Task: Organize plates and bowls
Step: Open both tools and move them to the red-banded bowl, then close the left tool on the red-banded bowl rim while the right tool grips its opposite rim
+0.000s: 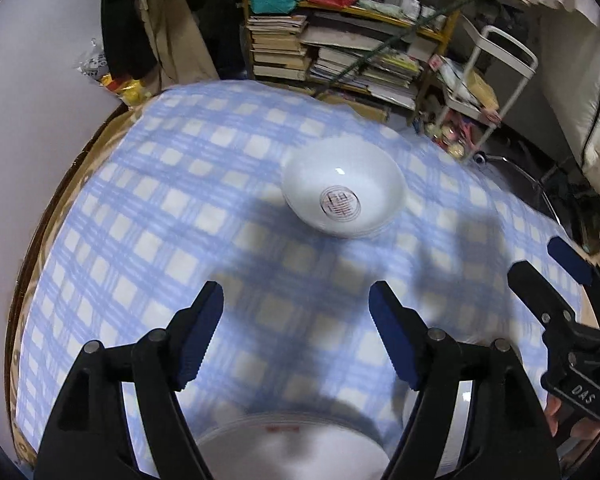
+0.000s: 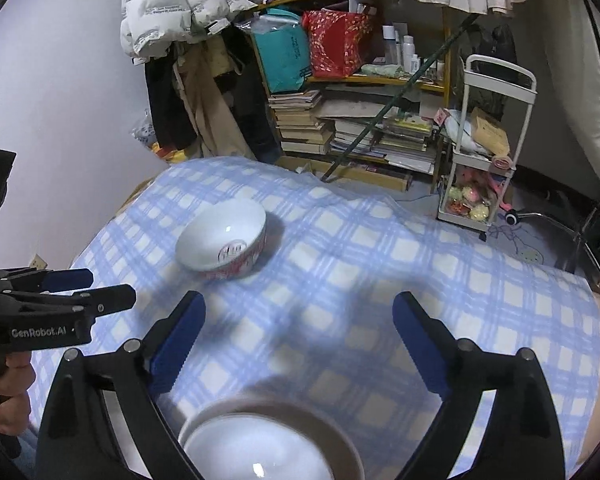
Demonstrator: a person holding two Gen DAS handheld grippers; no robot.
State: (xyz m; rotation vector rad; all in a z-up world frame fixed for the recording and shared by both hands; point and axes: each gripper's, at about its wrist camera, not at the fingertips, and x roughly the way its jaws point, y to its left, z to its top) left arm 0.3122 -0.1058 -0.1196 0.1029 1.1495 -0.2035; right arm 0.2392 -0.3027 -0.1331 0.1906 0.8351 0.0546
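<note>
The white bowl (image 1: 343, 188) with a red emblem sits upright, mouth up, mid-tablecloth (image 1: 140, 200), round with no long axis. The left gripper (image 1: 296, 312) and right gripper (image 2: 298, 316) both gape wide, empty. Below each, a blurred plate (image 1: 292, 444) and second bowl (image 2: 268, 452) are cut off by the frame.

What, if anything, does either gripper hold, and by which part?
Nothing is held: the left gripper and right gripper are both open above the tablecloth.
</note>
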